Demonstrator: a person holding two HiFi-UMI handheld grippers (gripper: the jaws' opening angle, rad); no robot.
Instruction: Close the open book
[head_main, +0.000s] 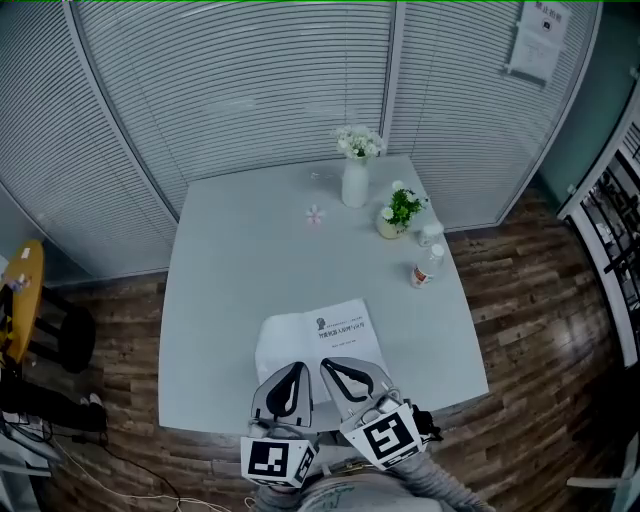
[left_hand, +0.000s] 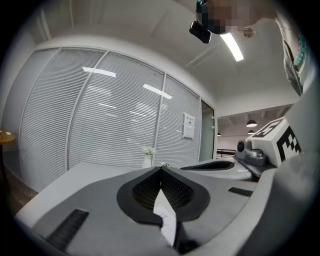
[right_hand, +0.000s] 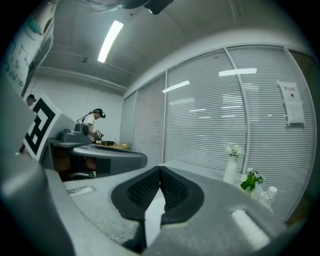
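The open book (head_main: 335, 331) lies flat near the front edge of the pale grey table (head_main: 230, 280), its white pages up and print on the right-hand page. My left gripper (head_main: 299, 367) hovers over the book's near left part, its jaws shut with nothing between them. Beside it my right gripper (head_main: 326, 363) is over the near middle of the book, also shut and empty. In the left gripper view the left gripper (left_hand: 160, 169) has its tips together, with white page showing below. The right gripper view shows the right gripper (right_hand: 160, 168) the same way.
At the table's far side stand a white vase of flowers (head_main: 355, 178), a small potted plant (head_main: 399, 214), a jar (head_main: 430, 234) and a bottle (head_main: 427, 266). A small pink flower (head_main: 315, 213) lies left of the vase. Blinds back the table; a yellow stool (head_main: 22, 290) stands at the left.
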